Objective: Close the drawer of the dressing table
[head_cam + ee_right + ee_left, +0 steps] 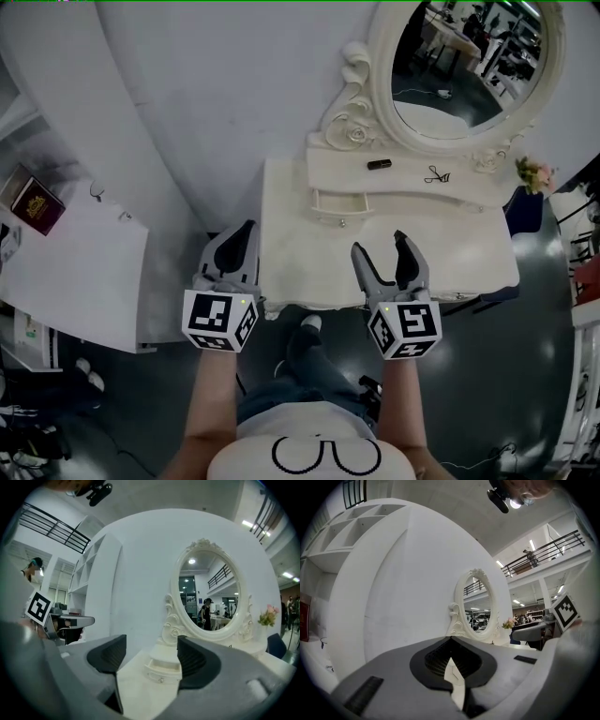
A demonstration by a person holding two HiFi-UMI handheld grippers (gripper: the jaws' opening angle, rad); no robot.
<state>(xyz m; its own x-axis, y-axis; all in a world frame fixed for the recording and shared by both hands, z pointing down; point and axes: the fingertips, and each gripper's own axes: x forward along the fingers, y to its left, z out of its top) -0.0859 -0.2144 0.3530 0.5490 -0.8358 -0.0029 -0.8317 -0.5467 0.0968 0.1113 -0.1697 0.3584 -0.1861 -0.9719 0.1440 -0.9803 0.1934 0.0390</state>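
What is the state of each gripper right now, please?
Left gripper: closed, nothing between its jaws.
Right gripper: open, holding nothing; the drawer lies ahead, apart from it.

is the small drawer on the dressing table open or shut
Open. The drawer sticks out in front of the shelf below the mirror, and its pale inside shows from above.

Head camera looks steeply down from above the person onto the cream tabletop, with the left tool and right tool close below. Each tool's camera sits low behind its jaws, facing level across the tabletop. All three views share the oval mirror.
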